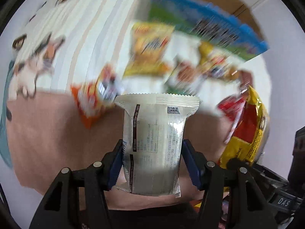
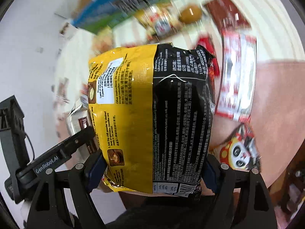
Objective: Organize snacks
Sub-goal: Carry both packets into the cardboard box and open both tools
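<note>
My left gripper is shut on a silver-white snack packet, held upright with its printed back toward the camera. My right gripper is shut on a large yellow and black noodle packet, which fills the middle of the right wrist view. That packet also shows at the right of the left wrist view. The silver packet and the left gripper's finger show at the left of the right wrist view. Both views are blurred beyond the held packets.
Several loose snack packets lie on a striped cloth: an orange one, a yellow one, red-and-white ones and a panda-print one. A blue and green box lies at the back. A pink surface lies below.
</note>
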`<act>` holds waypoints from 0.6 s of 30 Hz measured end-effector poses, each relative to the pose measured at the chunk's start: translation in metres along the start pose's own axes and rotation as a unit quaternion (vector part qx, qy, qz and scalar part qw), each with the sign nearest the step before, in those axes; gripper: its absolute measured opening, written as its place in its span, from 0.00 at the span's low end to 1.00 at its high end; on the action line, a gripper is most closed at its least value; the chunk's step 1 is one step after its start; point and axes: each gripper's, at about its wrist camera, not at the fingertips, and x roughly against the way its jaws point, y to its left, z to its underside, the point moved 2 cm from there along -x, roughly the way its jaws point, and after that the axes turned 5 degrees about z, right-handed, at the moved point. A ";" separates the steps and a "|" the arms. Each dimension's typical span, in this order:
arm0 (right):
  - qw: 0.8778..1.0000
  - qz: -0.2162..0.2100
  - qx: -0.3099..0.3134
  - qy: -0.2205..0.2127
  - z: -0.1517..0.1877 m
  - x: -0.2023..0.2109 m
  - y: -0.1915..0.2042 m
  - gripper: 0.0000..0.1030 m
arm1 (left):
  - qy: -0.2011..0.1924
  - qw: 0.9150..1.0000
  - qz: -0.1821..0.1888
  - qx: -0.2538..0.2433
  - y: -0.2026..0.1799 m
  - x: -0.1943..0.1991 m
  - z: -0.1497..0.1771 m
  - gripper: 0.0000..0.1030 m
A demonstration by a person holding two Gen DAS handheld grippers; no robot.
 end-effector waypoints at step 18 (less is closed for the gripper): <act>0.991 0.027 0.070 -0.114 -0.250 0.121 0.012 0.84 | -0.055 0.996 0.049 -0.044 -0.124 0.074 -0.202 0.56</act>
